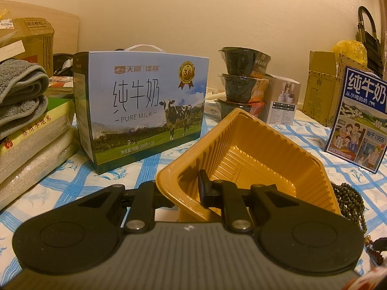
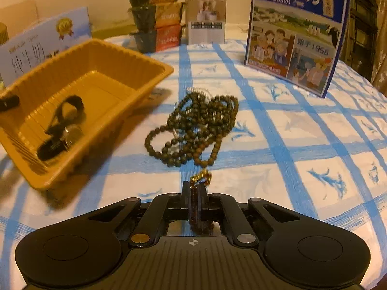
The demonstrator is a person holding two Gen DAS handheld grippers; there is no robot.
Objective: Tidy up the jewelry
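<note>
A ribbed yellow plastic tray (image 2: 101, 77) is held tilted by the left gripper (image 1: 186, 188), clamped on its near wall, with a black-strapped wristwatch (image 2: 63, 130) already inside. The right gripper (image 2: 194, 193) is closed on a dark reddish bead string (image 2: 197, 217) with a gold tassel. A heaped strand of dark green-brown beads (image 2: 196, 130) lies on the blue-checked worktop (image 2: 302, 133) beside the tray; it is judged limp and light, best pinched at one loop.

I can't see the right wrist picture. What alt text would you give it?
The right gripper, seen from behind, is shut on a dark red bead strand with a gold tassel, over a blue-checked tablecloth. Ahead lies a heap of dark green beads; to the left a tilted yellow tray holds a black-strapped watch.
</note>
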